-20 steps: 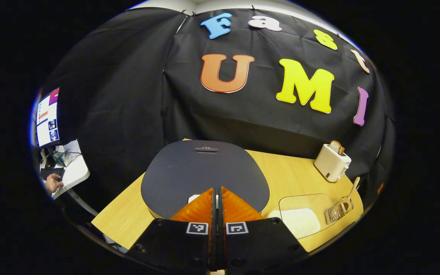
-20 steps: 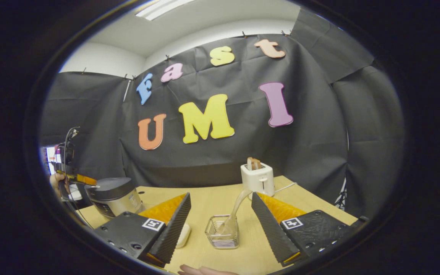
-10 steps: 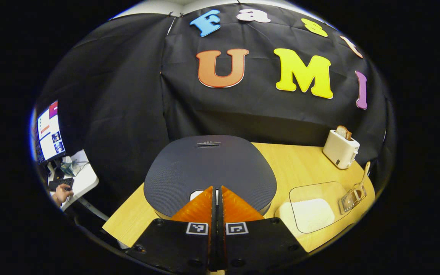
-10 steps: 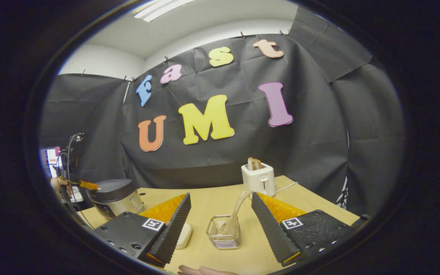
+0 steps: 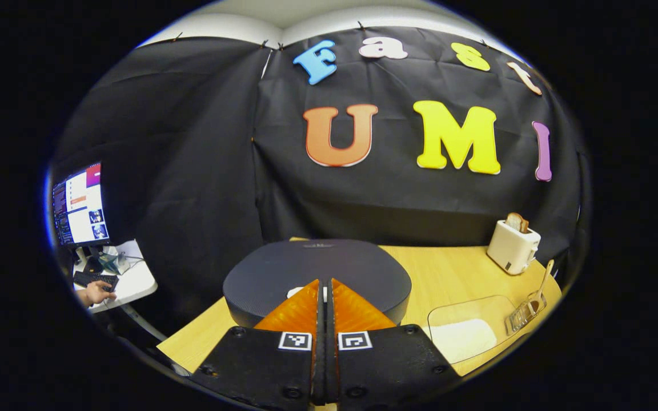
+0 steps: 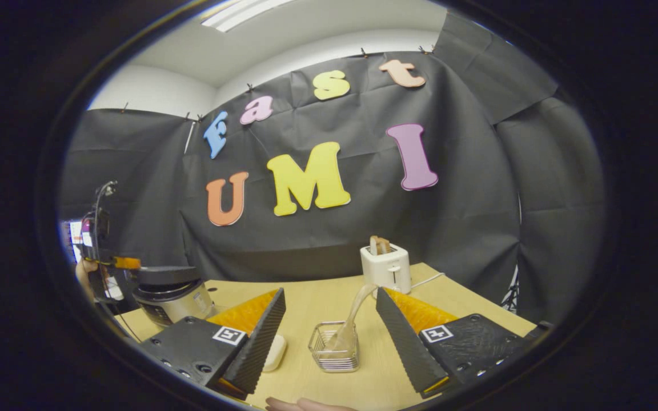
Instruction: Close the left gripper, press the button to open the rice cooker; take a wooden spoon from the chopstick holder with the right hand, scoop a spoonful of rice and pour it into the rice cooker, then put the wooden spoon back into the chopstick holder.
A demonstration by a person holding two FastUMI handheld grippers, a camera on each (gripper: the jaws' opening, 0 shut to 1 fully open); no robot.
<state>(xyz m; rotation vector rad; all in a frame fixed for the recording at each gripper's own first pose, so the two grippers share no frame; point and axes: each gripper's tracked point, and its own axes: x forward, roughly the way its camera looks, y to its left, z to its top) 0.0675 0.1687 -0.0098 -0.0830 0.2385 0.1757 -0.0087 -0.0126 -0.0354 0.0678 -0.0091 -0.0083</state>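
2 tools: left tool [image 5: 324, 283] closed at 1 rice cooker [image 5: 317, 274]; right tool [image 6: 330, 305] wide before 1 wooden spoon [image 6: 354, 311].

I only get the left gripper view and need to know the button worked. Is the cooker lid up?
Observer: In the right gripper view the lid looks raised off the body, with a lighter rim showing beneath it.
Operator: Is the right claw ready?
Observer: The right claw is open and holds nothing.
Operator: Where is the spoon from there?
Observer: The spoon stands in the holder straight ahead, between the claw's fingers and apart from both.
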